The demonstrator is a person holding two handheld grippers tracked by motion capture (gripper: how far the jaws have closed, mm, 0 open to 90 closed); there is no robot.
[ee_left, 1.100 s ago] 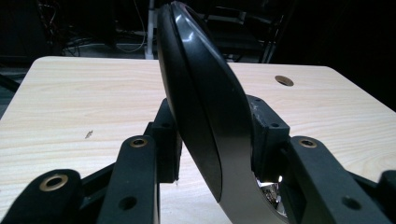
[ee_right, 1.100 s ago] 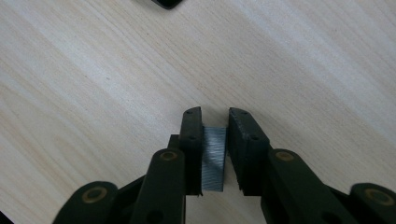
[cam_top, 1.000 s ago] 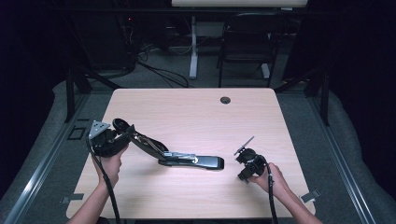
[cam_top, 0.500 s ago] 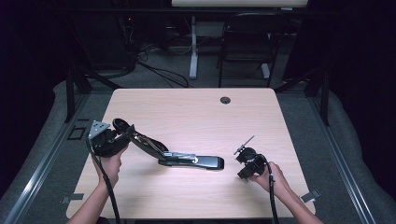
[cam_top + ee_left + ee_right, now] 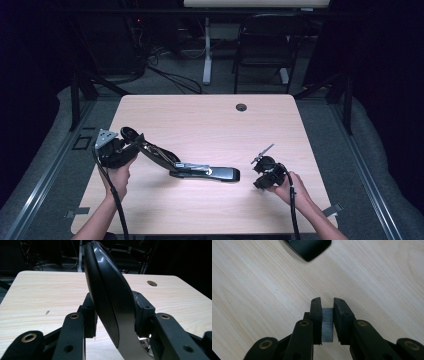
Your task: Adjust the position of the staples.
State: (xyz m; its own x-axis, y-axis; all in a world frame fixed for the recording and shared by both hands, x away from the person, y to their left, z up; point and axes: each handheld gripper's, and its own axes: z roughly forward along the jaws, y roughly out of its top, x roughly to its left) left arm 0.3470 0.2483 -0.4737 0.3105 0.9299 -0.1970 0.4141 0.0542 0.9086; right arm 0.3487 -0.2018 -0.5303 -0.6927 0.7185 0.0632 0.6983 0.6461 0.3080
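Nothing has shifted: the left gripper (image 5: 131, 146) still pinches the stapler (image 5: 200, 171) lid, and the right gripper (image 5: 327, 305) still pinches the staple strip (image 5: 327, 325).

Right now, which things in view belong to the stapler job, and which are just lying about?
In the job:
- stapler, opened out on the table, its lid clamped by the left gripper
- staple strip, pinched in the right gripper

Lying about:
- grommet hole in the table
- chair behind the table
- floor cables
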